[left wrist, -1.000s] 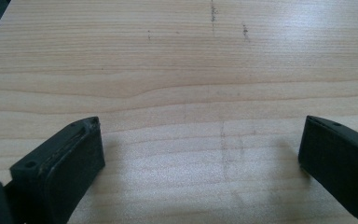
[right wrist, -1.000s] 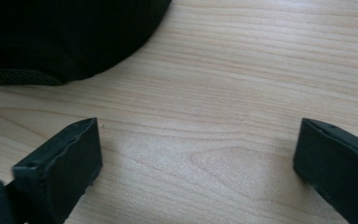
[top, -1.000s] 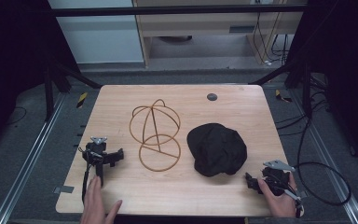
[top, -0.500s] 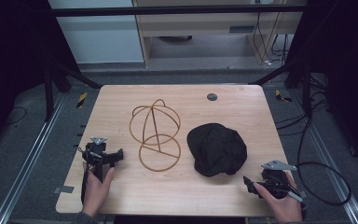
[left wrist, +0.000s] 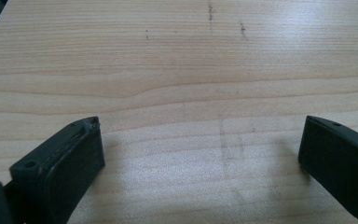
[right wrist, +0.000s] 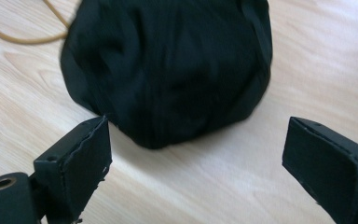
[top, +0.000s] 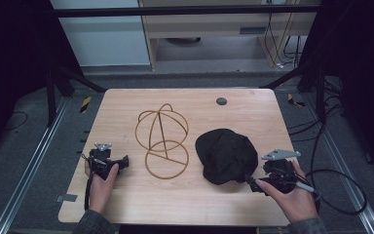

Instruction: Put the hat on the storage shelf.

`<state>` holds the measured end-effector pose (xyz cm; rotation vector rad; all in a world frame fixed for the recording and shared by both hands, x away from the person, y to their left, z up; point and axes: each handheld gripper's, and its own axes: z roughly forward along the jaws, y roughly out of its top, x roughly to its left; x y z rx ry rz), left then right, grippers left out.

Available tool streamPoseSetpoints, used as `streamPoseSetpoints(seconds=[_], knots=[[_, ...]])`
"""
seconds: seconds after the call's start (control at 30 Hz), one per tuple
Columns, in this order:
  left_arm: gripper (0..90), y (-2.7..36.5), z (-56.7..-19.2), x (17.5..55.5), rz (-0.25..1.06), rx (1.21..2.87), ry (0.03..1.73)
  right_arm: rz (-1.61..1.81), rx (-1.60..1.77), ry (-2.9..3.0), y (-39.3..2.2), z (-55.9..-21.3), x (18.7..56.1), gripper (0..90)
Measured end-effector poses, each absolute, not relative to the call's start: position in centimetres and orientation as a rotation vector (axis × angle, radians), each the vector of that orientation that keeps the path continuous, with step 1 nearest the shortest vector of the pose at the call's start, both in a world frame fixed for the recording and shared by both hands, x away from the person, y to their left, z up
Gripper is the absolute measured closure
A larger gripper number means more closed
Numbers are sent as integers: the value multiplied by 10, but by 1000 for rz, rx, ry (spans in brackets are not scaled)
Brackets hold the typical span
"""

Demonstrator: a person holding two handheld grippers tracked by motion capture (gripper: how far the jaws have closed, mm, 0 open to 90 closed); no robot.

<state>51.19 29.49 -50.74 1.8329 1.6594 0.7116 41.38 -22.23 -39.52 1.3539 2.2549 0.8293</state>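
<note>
On the worktop (top: 126,105) the black cap (top: 226,155) lies right of the wire stand (top: 162,141). The right tongs (top: 251,181) have crept up to its near edge, wide open and empty, probably to grab it. The left tongs (top: 125,161), equally agape, have barely shifted.

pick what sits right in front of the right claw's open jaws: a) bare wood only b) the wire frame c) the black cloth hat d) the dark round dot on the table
c: in the right gripper view the black cloth hat lies just ahead of the right claw, whose jaws stand wide apart with nothing between them.
</note>
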Motion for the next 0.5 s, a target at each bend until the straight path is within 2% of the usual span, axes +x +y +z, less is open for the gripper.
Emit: streamPoseSetpoints(seconds=[0.27,0.5], knots=[[0,295,-507,512,713,1833,1660,823,1278,2293,-195,-375,437,74],[0,293,-507,511,713,1833,1659,792,1314,2320,-186,-383,470,65]])
